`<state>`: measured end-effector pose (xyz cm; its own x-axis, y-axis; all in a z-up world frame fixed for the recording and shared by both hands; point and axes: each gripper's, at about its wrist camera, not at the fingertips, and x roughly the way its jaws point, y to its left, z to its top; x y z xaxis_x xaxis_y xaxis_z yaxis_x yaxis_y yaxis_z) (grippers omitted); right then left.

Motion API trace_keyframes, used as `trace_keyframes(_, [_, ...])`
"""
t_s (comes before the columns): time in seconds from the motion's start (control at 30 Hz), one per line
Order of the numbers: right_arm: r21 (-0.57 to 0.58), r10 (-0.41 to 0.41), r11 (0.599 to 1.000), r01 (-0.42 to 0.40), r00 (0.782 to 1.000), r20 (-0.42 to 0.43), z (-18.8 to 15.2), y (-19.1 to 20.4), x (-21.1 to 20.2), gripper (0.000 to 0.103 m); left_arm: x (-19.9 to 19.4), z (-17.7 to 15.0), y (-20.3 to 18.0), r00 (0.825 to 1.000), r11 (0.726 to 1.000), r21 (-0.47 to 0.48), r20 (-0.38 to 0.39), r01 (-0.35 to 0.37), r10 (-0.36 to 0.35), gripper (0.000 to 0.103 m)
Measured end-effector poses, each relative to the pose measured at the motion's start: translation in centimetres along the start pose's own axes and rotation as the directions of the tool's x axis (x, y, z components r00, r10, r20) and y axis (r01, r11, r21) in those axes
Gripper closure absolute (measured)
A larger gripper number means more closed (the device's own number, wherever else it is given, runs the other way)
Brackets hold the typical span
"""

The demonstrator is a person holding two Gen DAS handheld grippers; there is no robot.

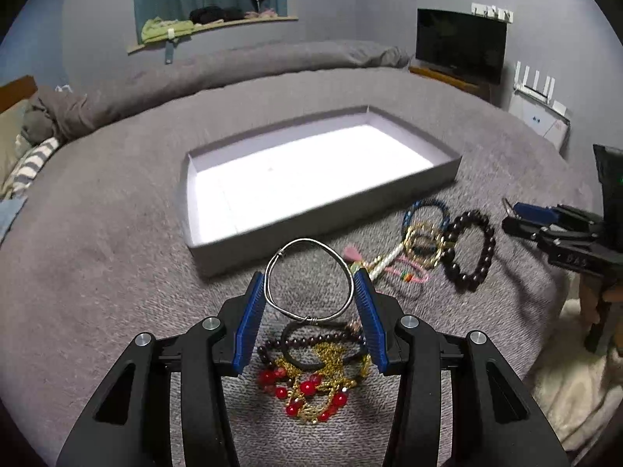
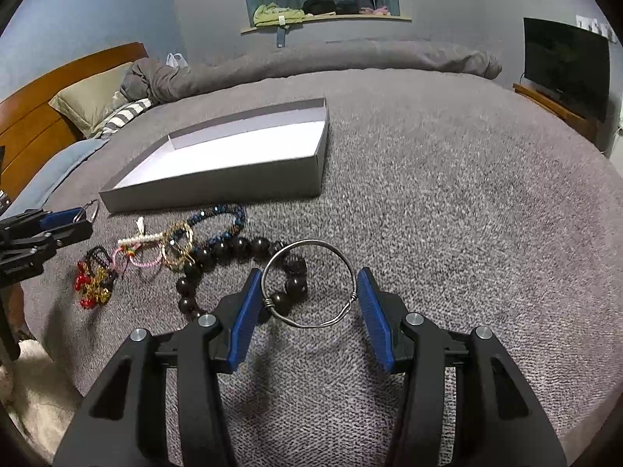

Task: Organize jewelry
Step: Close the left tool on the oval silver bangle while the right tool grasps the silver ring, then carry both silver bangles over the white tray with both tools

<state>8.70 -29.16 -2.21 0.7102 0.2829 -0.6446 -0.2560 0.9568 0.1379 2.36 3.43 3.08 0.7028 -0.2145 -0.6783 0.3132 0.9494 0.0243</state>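
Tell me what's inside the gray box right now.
The gray box shows only its bare white floor; no jewelry inside. In the right wrist view, its near wall hides a strip of the floor.

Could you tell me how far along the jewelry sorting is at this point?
Nothing looks done: the gray box holds no jewelry. In hand: the left gripper clamps a silver wire bangle, and the right gripper clamps another wire bangle. Left on the bedspread: the dark bead bracelet, blue bracelet, gold and pink pieces, and the red-and-gold pile.

Grey bedspread (image 2: 428,194), white-lined grey box (image 1: 323,225), silver bangles (image 1: 309,280) — blue-padded tools (image 2: 309,292).
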Motion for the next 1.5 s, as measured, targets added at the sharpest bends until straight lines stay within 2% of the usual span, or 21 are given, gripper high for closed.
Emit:
trace_keyframes(0.17, [0.0, 0.011, 1.0, -0.011, 1.0, 0.018, 1.8, 0.7, -0.1, 0.053, -0.5, 1.6, 0.0, 0.999, 1.0, 0.004, 0.029, -0.014, 0.014, 0.054])
trace_keyframes(0.37, [-0.051, 0.016, 0.999, -0.012, 0.997, 0.082, 6.0, 2.7, 0.3, 0.053, -0.3, 4.6, 1.5, 0.998, 0.999, -0.033, 0.061, -0.018, 0.02, 0.054])
trace_keyframes(0.67, [-0.056, 0.011, 0.998, -0.005, 0.995, 0.104, 12.3, 4.3, 4.5, 0.053, 2.9, 9.0, 4.0, 0.995, 0.996, -0.071, 0.082, -0.059, 0.065, 0.054])
trace_keyframes(0.87, [-0.081, 0.001, 0.997, -0.001, 1.0, -0.001, 13.8, 4.4, 8.8, 0.053, 7.8, 11.9, 6.7, 0.999, 0.99, -0.139, 0.017, -0.038, 0.041, 0.054])
trace_keyframes(1.03, [-0.109, -0.02, 0.994, 0.014, 0.998, -0.058, 14.0, 3.9, 10.9, 0.053, 11.0, 13.4, 7.6, 0.996, 0.986, -0.145, -0.035, -0.08, 0.076, 0.054])
trace_keyframes(1.27, [-0.181, -0.016, 0.983, -0.015, 0.986, -0.168, 12.2, 4.6, 12.9, 0.053, 14.9, 12.5, 8.8, 0.986, 0.982, -0.158, -0.142, -0.106, 0.084, 0.054])
trace_keyframes(1.5, [-0.233, -0.035, 0.972, -0.013, 0.979, -0.203, 11.3, 5.8, 12.7, 0.053, 16.3, 11.4, 8.9, 0.976, 0.983, -0.139, -0.201, -0.119, 0.09, 0.054])
